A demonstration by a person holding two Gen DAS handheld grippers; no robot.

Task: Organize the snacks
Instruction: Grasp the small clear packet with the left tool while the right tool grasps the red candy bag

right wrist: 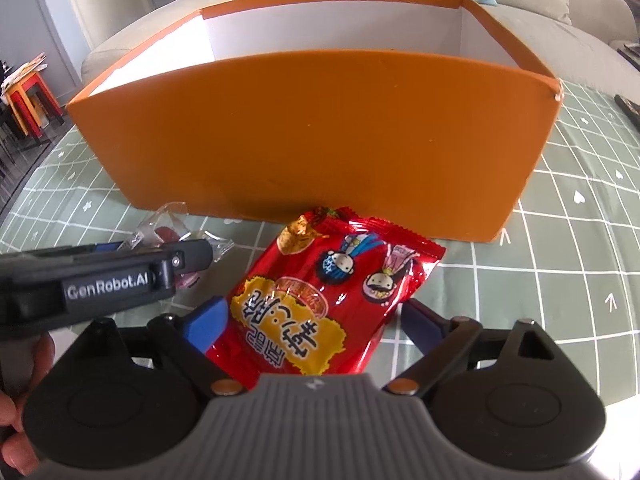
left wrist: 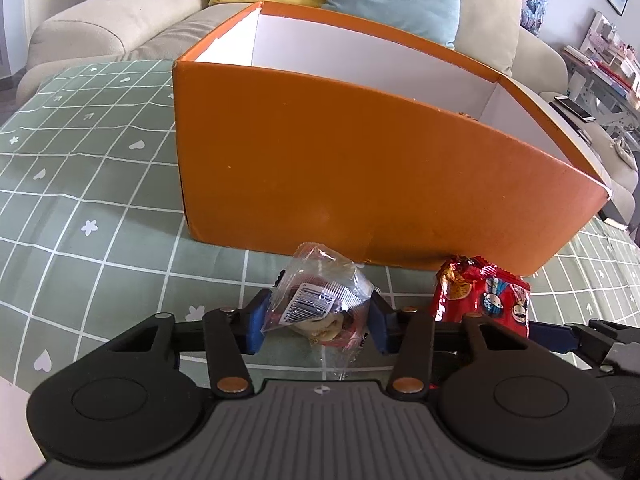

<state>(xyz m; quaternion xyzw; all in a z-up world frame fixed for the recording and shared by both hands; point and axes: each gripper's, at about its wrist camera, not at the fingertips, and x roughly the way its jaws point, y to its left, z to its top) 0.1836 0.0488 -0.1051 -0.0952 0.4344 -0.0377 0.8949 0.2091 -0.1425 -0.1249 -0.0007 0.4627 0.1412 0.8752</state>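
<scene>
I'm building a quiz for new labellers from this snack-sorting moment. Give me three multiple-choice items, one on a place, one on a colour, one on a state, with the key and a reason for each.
1. Where does the red snack bag lie?
A. inside the box
B. on the tablecloth in front of the box
C. on the sofa

2. What colour is the outside of the box?
A. orange
B. blue
C. green

3. What is between the fingers of the left gripper?
A. nothing
B. a yellow cushion
C. a clear-wrapped snack

Key:
1 B, the bag rests on the green checked tablecloth, just before the box's front wall, between the right gripper's fingers.
2 A, its outer walls are orange, the inside white.
3 C, the clear-wrapped snack sits between the blue pads.
</scene>
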